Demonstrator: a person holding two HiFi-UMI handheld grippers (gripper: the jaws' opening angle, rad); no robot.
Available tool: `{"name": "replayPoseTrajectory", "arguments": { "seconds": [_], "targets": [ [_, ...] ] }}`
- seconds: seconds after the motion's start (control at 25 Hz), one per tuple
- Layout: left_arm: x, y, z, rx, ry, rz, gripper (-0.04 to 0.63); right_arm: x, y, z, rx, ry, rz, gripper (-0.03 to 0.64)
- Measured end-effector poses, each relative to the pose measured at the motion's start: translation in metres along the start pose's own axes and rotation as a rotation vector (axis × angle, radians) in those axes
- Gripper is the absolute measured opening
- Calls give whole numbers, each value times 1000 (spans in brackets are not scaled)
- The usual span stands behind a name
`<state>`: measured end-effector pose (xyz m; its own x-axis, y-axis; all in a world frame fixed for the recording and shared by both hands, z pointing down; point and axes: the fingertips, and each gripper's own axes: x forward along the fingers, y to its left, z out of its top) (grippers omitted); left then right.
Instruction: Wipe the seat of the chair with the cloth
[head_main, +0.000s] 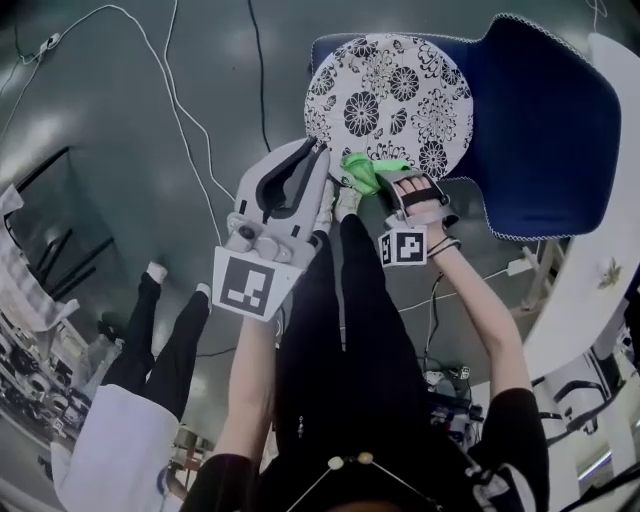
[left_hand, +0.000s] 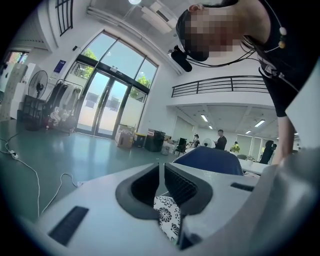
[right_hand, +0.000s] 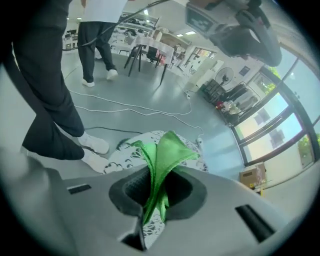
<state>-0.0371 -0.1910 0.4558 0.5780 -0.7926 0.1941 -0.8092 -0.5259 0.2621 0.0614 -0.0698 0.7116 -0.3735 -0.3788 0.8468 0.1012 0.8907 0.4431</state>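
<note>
The chair has a round black-and-white floral seat and a blue backrest. A bright green cloth lies bunched at the seat's near edge, with my right gripper shut on it. In the right gripper view the cloth sticks up from between the jaws of the right gripper, over the seat. My left gripper hovers just left of the cloth at the seat's rim, jaws together and holding nothing. The left gripper view shows the left gripper over the seat.
White and black cables trail over the grey floor left of the chair. A second person stands at lower left. A white table runs along the right edge, with a power strip beside it. My own legs stand against the chair.
</note>
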Motion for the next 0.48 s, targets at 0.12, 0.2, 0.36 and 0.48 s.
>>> {"name": "replayPoseTrajectory", "arguments": {
  "seconds": [0.12,0.2,0.36,0.48],
  "targets": [
    [2,-1,3,-7,-16,-5,23,8,-54,-28,-5,47,-91,51],
    [4,-4,3,-10,-23,-11,34,16,-85,-48,-14,85,-141,51],
    [9,-8,3,-9,-24,-21,101,33,-134,-89,-10,170,-211,51],
    [12,-10,1,6,-9,-35,101,50,-163,-117,12,225,-236,51]
  ]
}}
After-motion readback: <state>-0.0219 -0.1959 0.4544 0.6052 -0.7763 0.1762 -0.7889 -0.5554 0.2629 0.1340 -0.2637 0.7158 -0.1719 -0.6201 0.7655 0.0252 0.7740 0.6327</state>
